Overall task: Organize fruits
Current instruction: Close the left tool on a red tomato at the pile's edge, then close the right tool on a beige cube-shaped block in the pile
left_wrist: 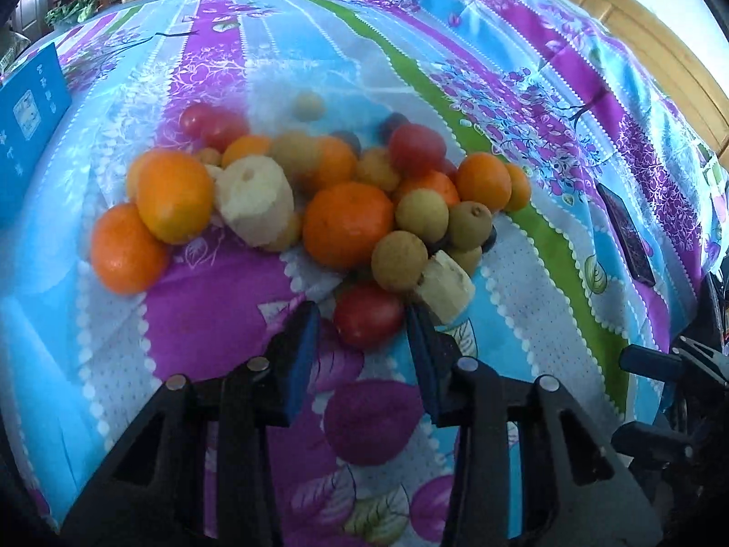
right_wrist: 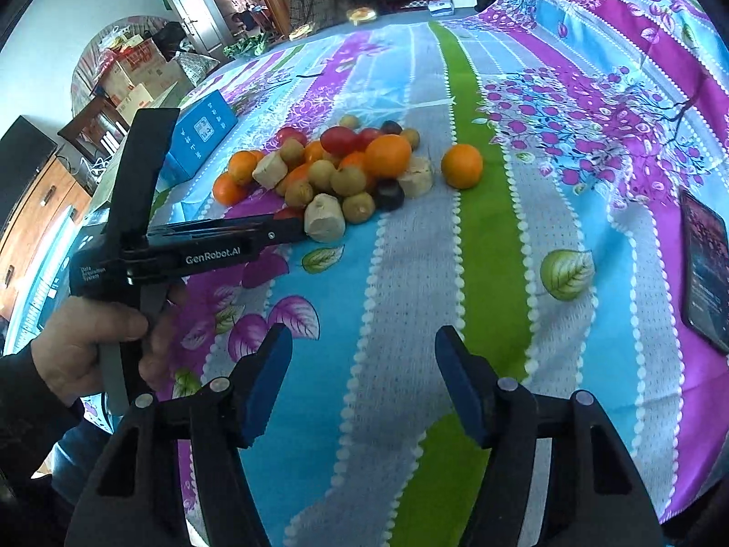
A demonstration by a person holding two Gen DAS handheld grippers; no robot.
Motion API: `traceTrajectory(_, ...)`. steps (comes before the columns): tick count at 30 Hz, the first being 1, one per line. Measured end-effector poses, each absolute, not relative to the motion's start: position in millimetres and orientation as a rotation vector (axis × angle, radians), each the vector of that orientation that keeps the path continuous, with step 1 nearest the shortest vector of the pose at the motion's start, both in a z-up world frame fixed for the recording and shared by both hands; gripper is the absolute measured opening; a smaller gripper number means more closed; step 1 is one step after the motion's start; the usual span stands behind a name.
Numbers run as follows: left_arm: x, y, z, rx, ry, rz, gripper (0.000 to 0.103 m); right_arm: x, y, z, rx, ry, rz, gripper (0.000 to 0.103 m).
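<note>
A pile of mixed fruit [left_wrist: 319, 191] lies on the patterned tablecloth: oranges, red tomatoes, tan longans, dark plums and pale peeled chunks. My left gripper [left_wrist: 362, 314] is open, its blue pads on either side of a red tomato [left_wrist: 367, 319] at the pile's near edge, next to a pale chunk [left_wrist: 444, 285]. In the right wrist view the left gripper [right_wrist: 291, 228] reaches the same pile [right_wrist: 337, 164] from the left. One orange [right_wrist: 461, 165] sits apart to the right of the pile. My right gripper [right_wrist: 362, 355] is open and empty, well short of the fruit.
A dark phone [right_wrist: 706, 269] lies on the cloth at the right, also in the left wrist view [left_wrist: 626, 232]. A blue box [right_wrist: 200, 134] stands at the left of the pile. Cardboard boxes and furniture stand beyond the table's far left.
</note>
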State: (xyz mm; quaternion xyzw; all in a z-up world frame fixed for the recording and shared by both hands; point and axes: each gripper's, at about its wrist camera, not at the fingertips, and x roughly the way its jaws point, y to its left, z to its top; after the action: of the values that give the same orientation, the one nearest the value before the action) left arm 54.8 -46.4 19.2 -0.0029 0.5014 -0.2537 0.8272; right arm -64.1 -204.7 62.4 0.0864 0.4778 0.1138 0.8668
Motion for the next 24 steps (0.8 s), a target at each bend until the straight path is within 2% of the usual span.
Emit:
traceTrajectory(3,56,-46,18,-0.023,1.054,-0.546,0.039,-56,-203,60,0.188,0.996,0.249,0.069)
traceTrajectory(5,56,-46,19,-0.037,1.049,-0.556,0.032,-50,-201,57,0.197,0.995,0.254,0.069)
traceTrajectory(6,55,-46,19,-0.039,1.048,-0.555,0.032,-48,-201,55,0.202,0.996,0.254,0.068)
traceTrajectory(8,52,-44,20,-0.038,1.046,-0.553,0.032,-40,-199,50,0.223,1.003,0.267,0.057)
traceTrajectory(11,45,-33,24,-0.058,1.044,-0.531,0.032,-28,-193,46,0.235,1.003,0.29,0.055)
traceTrajectory(17,38,-3,24,-0.138,1.048,-0.461,0.032,3,-174,36,0.218,0.984,0.36,0.055)
traceTrajectory(24,36,0,20,-0.152,1.056,-0.456,0.032,34,-153,23,0.166,0.985,0.366,0.055)
